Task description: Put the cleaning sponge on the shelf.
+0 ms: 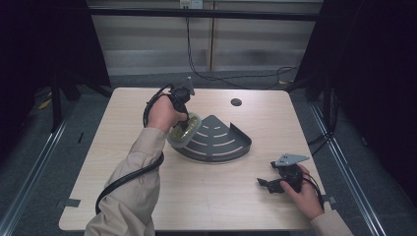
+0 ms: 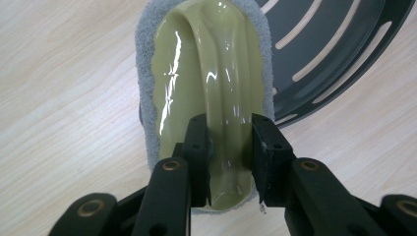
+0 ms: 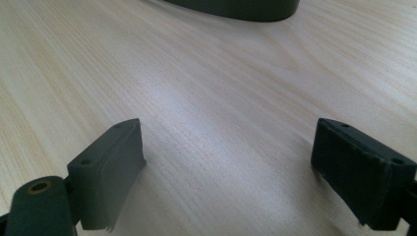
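left tongs (image 2: 230, 147): we see the 2 jaws clamped on the glossy handle ridge of the scrub pad (image 2: 206, 73), which sits straight ahead of them.
scrub pad place: half on the table (image 1: 147, 196), its far edge over the rim of the corner shelf (image 1: 221, 140).
right tongs (image 3: 228, 167): jaws wide apart, holding nothing, low over bare wood.
risk: we judge the slick handle could slip from the pads, or the pad could catch on the shelf rim and shove it.
shelf contents: nothing inside but the pad's edge.
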`<state>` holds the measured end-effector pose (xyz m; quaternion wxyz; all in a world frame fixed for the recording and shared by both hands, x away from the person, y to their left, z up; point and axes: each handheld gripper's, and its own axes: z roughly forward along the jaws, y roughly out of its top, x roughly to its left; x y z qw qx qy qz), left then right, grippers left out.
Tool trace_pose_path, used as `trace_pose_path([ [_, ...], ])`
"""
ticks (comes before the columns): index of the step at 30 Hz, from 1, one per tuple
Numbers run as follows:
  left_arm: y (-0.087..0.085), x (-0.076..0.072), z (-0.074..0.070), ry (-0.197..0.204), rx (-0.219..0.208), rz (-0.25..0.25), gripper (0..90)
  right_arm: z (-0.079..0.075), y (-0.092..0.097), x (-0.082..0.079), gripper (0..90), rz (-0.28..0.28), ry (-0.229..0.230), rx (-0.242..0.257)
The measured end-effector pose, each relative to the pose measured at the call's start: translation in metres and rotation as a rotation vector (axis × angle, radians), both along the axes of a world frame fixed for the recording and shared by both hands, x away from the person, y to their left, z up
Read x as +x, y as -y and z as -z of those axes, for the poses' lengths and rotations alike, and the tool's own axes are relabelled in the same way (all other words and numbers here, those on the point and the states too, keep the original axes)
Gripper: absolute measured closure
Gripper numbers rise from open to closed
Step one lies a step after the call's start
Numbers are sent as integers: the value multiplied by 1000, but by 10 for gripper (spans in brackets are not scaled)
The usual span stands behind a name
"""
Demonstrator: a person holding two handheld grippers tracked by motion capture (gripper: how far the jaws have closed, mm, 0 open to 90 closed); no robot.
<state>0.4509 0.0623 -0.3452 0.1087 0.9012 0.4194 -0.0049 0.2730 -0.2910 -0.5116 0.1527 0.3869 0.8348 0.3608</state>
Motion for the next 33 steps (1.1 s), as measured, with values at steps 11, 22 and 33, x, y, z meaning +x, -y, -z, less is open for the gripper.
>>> trace_pose_path([
  [11, 13, 6, 10, -3, 0, 17, 709, 0, 0, 0, 120, 1, -1, -2],
  [22, 19, 11, 16, -4, 2, 42, 709, 0, 0, 0, 120, 1, -1, -2],
  [33, 32, 14, 23, -12, 0, 58, 709, 0, 0, 0, 120, 2, 2, -4],
])
